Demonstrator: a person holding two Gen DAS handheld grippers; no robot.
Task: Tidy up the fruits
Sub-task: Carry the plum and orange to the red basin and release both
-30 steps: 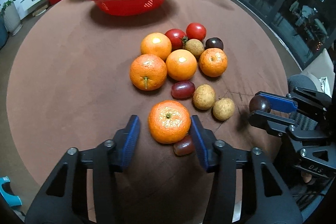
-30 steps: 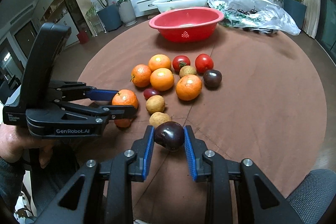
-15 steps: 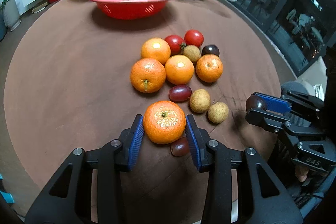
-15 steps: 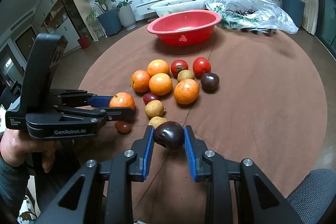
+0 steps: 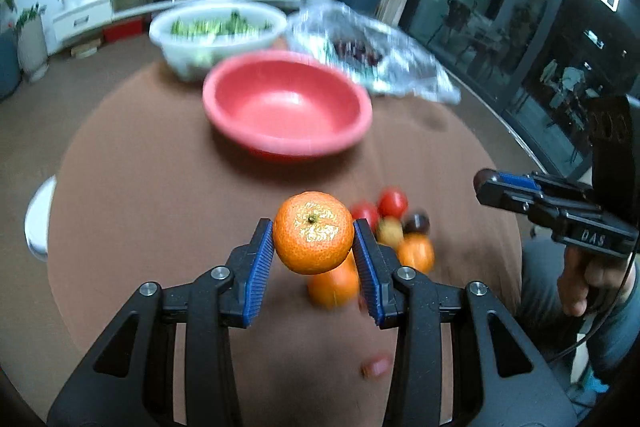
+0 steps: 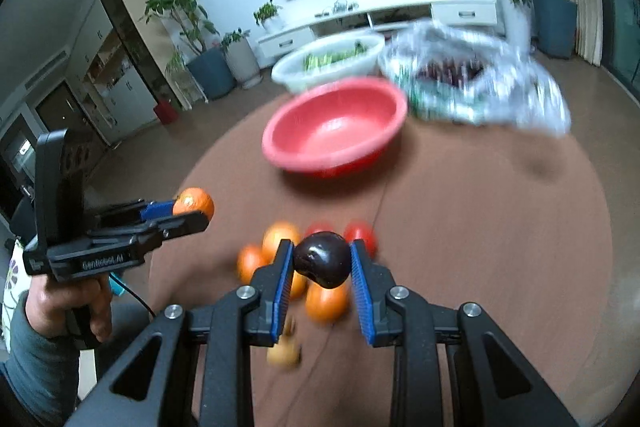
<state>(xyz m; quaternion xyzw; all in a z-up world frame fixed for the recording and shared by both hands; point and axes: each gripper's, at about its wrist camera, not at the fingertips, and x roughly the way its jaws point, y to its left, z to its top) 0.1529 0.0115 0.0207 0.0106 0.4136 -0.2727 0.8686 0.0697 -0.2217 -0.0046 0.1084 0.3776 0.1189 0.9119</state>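
Note:
My left gripper (image 5: 313,243) is shut on an orange mandarin (image 5: 313,231) and holds it in the air above the fruit pile; it also shows in the right wrist view (image 6: 192,209). My right gripper (image 6: 322,265) is shut on a dark purple plum (image 6: 322,259), also lifted; it shows at the right of the left wrist view (image 5: 486,183). An empty red bowl (image 5: 286,107) sits farther back on the brown round table (image 5: 140,195). Mandarins (image 5: 416,253), red tomatoes (image 5: 393,202) and small brown fruits (image 6: 283,354) lie blurred below the grippers.
A white bowl of greens (image 5: 218,31) stands behind the red bowl. A crumpled clear plastic bag with dark fruit (image 5: 372,55) lies at the back right. A small reddish fruit (image 5: 375,367) lies near the table's front. A white chair edge (image 5: 38,219) is at the left.
Both grippers have lifted off the table with their fruit and tilted up toward the red bowl. The left gripper closed on the mandarin between the earliest frame and the middle one.

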